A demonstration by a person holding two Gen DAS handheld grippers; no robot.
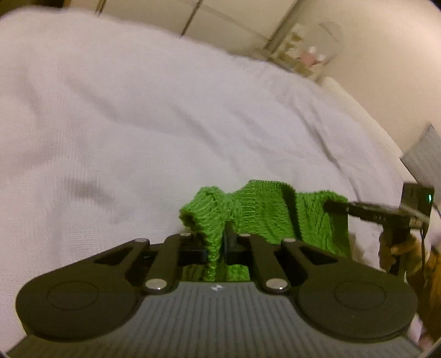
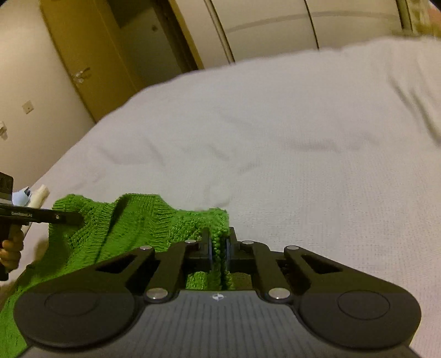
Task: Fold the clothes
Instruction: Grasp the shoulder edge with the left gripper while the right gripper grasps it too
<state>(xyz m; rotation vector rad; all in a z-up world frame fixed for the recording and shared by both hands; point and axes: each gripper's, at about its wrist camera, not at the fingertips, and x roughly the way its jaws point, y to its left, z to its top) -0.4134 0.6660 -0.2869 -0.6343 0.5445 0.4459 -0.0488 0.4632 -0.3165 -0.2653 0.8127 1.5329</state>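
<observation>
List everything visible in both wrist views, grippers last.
knitted garment: one, bright green, on the bed, an edge pinched by each gripper
bed cover: one, white, spread under the garment
door: one, yellowish wood, far left in the right wrist view
wardrobe panels: pale cream, beyond the bed
clear shelf unit: one, by the wall, contents blurred
left gripper: black, shut on the garment's left edge
right gripper: black, shut on the garment's right edge
hand: one around each gripper handle, partly visible
</observation>
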